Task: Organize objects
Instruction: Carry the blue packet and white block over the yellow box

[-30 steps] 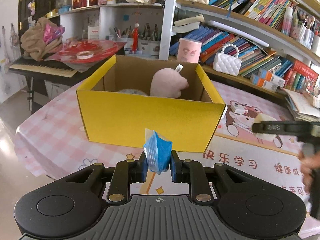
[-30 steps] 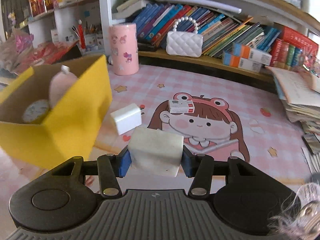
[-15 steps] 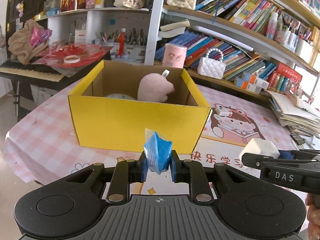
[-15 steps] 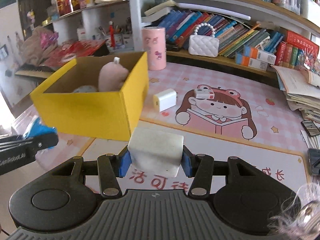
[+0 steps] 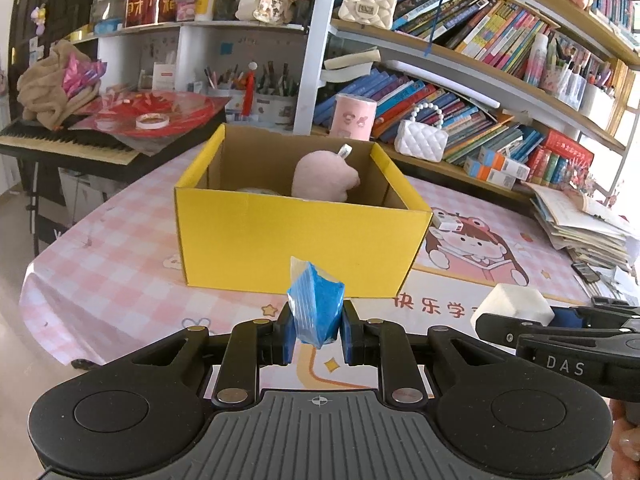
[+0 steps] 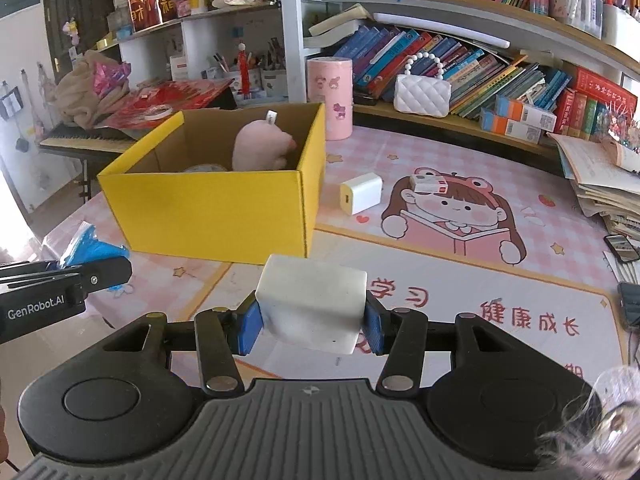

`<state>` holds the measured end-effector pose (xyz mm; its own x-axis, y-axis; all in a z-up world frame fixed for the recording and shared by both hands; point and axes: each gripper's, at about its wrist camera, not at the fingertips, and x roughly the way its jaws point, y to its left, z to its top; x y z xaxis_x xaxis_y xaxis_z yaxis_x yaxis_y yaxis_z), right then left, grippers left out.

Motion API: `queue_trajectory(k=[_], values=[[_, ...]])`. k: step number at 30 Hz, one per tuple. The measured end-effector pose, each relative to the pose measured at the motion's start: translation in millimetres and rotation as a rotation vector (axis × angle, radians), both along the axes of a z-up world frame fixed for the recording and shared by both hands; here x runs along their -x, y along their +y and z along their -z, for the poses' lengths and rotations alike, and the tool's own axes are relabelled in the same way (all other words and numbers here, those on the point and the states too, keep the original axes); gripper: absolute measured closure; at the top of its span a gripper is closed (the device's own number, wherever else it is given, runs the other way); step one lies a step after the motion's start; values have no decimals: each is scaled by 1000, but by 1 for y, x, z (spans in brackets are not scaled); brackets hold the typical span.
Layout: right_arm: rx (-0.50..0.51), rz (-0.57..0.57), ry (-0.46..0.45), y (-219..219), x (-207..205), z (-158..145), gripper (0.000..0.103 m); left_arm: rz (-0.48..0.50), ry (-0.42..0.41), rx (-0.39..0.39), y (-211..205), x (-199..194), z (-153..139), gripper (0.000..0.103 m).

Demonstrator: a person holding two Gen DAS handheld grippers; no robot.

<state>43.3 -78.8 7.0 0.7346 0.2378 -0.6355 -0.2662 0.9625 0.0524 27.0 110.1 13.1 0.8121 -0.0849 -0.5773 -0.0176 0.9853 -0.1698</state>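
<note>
My left gripper [image 5: 316,334] is shut on a blue plastic packet [image 5: 316,306], held in the air in front of the yellow cardboard box [image 5: 296,248]. My right gripper [image 6: 311,326] is shut on a white block [image 6: 314,306], off the box's near right corner. Each gripper shows in the other's view: the right one [image 5: 516,314] with the white block [image 5: 514,304], the left one [image 6: 96,264] with the blue packet [image 6: 90,246]. Inside the yellow box [image 6: 216,208] sit a pink plush toy [image 6: 260,148] and a round pale object, partly hidden. A white charger [image 6: 361,193] and a small red-and-white box [image 6: 429,183] lie on the table mat.
The pink checked table [image 5: 100,248] ends at the left, floor beyond. A pink cylinder [image 6: 329,98] and a white quilted purse [image 6: 422,94] stand behind the box before the bookshelves. Stacked papers [image 6: 604,188] and a phone [image 6: 621,248] lie at the right. A keyboard [image 5: 64,150] stands far left.
Both grippers have drawn back from the box, which looks smaller and farther. The right gripper has swung around toward the box's near side, closer to the left one. Both grips are unchanged.
</note>
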Motion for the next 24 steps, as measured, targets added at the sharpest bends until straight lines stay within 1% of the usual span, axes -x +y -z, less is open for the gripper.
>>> queue_trajectory(k=[10,24], values=[[-13,-3,-2,28,15,0,55,2,-6,-6,22,11,-1,83],[-25,-12,-6,69,24,2,55,-3,-25,-25,66,23,-1,83]])
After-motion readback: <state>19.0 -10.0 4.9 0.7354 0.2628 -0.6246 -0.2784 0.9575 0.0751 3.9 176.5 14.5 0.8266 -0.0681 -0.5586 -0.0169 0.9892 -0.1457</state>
